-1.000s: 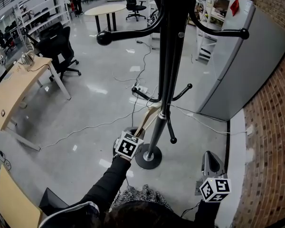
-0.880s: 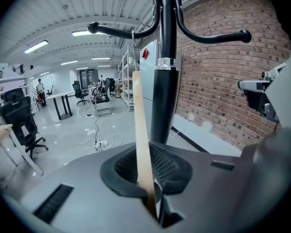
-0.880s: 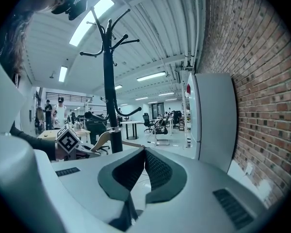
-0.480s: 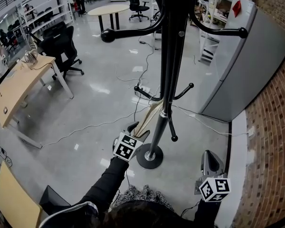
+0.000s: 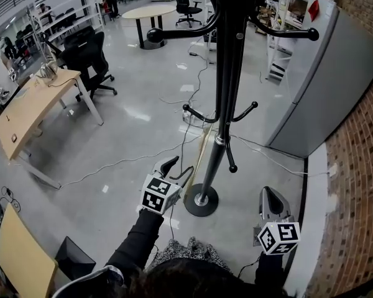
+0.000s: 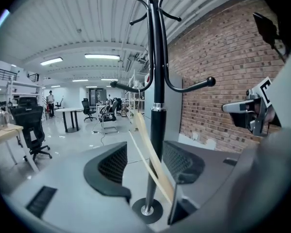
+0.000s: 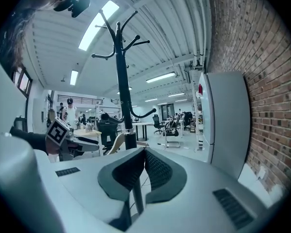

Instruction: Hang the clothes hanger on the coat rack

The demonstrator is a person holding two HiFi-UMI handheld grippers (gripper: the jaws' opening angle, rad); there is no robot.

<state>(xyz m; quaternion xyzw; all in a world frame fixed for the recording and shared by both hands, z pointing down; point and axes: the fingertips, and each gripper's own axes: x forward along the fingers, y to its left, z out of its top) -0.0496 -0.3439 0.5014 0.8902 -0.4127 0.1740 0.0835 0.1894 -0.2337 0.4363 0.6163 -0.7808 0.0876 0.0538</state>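
The black coat rack (image 5: 227, 73) stands right in front of me on a round base (image 5: 201, 199). A pale wooden clothes hanger (image 5: 203, 149) hangs down along its pole below the low hooks; its hook end is hard to make out. My left gripper (image 5: 178, 168) is open just left of the pole. In the left gripper view the hanger (image 6: 146, 147) runs through the gap between the spread pads without touching them, with the pole (image 6: 156, 81) behind it. My right gripper (image 5: 267, 192) is shut on nothing, low at the right. In the right gripper view (image 7: 144, 171) the rack (image 7: 121, 81) is ahead to the left.
A grey cabinet (image 5: 323, 85) and a brick wall (image 5: 360, 166) close off the right side. Cables (image 5: 130, 163) trail over the glossy floor. A wooden desk (image 5: 31, 113), an office chair (image 5: 90, 54) and a round table (image 5: 149, 11) stand to the left and beyond.
My left gripper opened and let go of the hanger, then drew back and up from it. The hanger stays by the pole. The right gripper shifted slightly.
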